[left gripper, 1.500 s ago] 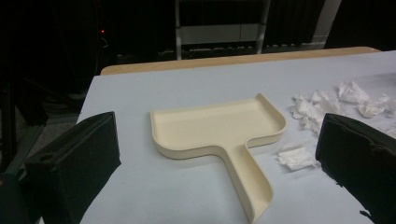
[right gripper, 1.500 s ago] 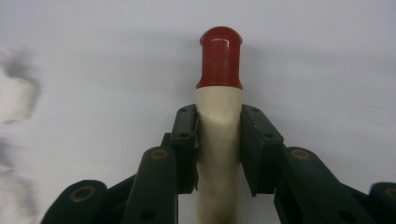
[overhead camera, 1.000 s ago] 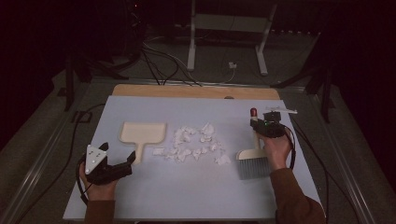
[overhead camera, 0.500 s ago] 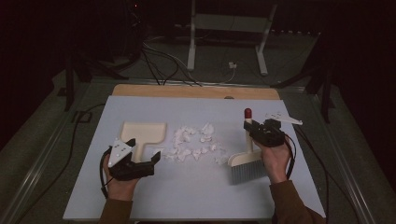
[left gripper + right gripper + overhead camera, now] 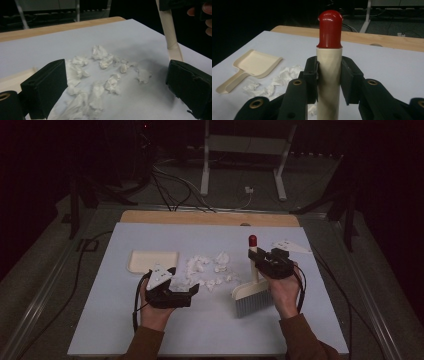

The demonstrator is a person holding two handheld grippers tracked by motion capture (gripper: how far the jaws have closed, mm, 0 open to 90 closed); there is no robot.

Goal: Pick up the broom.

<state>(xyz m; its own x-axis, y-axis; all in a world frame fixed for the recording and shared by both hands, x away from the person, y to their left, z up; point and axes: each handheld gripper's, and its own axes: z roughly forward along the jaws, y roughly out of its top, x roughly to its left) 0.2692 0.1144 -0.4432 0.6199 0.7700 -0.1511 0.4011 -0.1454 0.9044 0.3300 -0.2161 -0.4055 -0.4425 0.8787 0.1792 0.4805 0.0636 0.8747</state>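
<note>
on the pale table (image 5: 310, 330), right tool (image 5: 329, 72) clamped on unlabelled brush handle (image 5: 329, 82), left tool (image 5: 117, 92) spread, closing slightly over paper scraps (image 5: 100, 75)

Brown sleeves; black grippers — grey three-cornered plates, brass-ringed screw holes, black cables trailing.

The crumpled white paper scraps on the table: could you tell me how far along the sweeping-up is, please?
Done: the right gripper is shut on the cream brush with the red-capped handle. In hand: the left gripper, jaws open and just closing a little with nothing between them, nears the cream plastic dustpan. Left: the crumpled white paper scraps lie unswept on the pale blue table; the dustpan holds none.
</note>
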